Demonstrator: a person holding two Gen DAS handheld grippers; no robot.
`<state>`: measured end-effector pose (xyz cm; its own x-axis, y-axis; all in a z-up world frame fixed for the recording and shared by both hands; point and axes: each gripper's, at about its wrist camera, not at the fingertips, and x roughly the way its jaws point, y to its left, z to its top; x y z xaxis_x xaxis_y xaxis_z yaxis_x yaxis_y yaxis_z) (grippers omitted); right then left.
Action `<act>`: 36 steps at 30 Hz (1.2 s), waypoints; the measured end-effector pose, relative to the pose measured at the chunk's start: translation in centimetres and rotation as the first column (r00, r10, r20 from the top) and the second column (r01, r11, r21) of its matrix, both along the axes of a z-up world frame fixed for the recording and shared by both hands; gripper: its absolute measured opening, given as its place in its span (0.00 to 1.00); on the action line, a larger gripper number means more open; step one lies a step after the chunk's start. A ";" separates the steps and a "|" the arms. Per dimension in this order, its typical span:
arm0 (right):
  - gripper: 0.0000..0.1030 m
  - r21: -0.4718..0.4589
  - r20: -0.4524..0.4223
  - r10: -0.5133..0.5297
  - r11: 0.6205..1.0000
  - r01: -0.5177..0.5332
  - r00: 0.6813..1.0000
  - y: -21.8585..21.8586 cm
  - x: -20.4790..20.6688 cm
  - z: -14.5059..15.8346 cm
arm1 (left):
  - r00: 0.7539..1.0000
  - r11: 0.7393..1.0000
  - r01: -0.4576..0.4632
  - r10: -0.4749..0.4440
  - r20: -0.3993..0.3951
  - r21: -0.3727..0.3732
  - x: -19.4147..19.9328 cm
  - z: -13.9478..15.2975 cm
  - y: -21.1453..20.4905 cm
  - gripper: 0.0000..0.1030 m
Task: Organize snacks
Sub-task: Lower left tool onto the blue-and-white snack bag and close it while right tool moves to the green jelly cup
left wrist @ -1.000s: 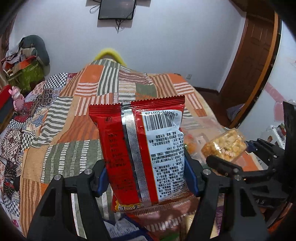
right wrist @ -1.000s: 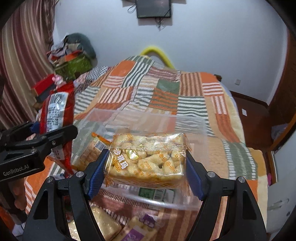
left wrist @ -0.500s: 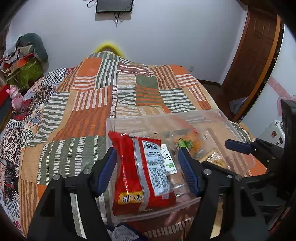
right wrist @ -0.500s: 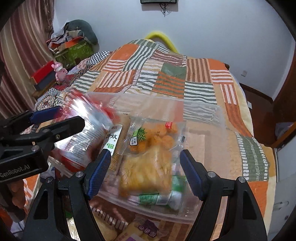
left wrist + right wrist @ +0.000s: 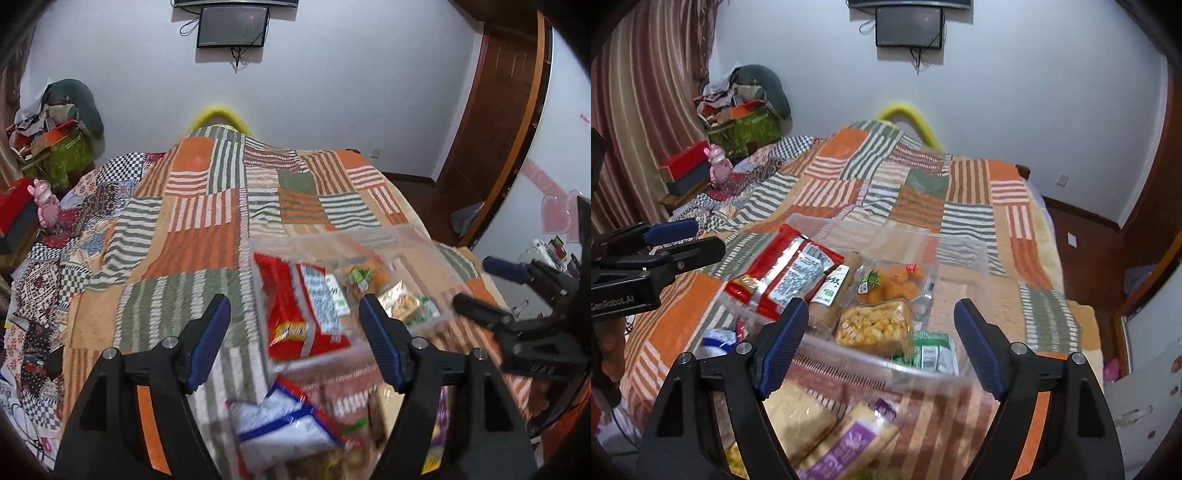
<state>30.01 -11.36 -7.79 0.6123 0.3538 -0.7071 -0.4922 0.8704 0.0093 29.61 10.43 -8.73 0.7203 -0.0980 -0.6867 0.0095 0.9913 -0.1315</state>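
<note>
A clear plastic bin (image 5: 923, 236) sits on the patchwork blanket and holds several snacks. A red snack bag (image 5: 301, 310) (image 5: 786, 273) lies at its left side. A clear pack of yellow puffed bars (image 5: 873, 326) (image 5: 404, 306) lies near its front. An orange snack pack (image 5: 894, 282) and a green-white packet (image 5: 932, 356) lie beside them. My left gripper (image 5: 295, 332) is open and empty, above the bin's left front. My right gripper (image 5: 879, 332) is open and empty, above the bin's front edge. Each gripper shows in the other's view.
Loose snacks lie in front of the bin: a blue-white packet (image 5: 280, 424), tan biscuit packs (image 5: 798, 417) and a purple-labelled pack (image 5: 846, 446). The blanket (image 5: 184, 240) stretches far and left. Boxes and a pink toy (image 5: 718, 162) sit at the far left.
Both grippers opened and let go: the red bag and the puffed-bar pack dropped into the bin. Both grippers have since drawn back and up from it.
</note>
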 end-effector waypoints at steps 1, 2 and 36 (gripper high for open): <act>0.78 0.001 0.007 -0.002 1.000 0.002 1.000 -0.1 -0.5 0.2 | 1.000 1.000 0.001 -0.001 -0.004 0.004 -0.7 -0.1 0.2 0.71; 0.78 0.002 0.015 -0.005 1.000 0.005 1.000 -0.4 -1.1 0.3 | 1.000 1.000 0.002 -0.001 -0.009 0.007 -1.2 -0.3 0.4 0.71; 0.79 -0.028 -0.259 -0.122 0.993 0.118 0.958 -6.0 -8.0 -9.1 | 0.966 0.999 0.035 -0.029 -0.257 0.021 -5.4 -11.7 1.0 0.80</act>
<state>22.03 -17.34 -16.90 0.4446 0.2794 -0.8510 -0.3661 0.9238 0.1120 24.24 11.38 -20.39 0.5164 -0.0982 -0.8507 0.0104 0.9940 -0.1085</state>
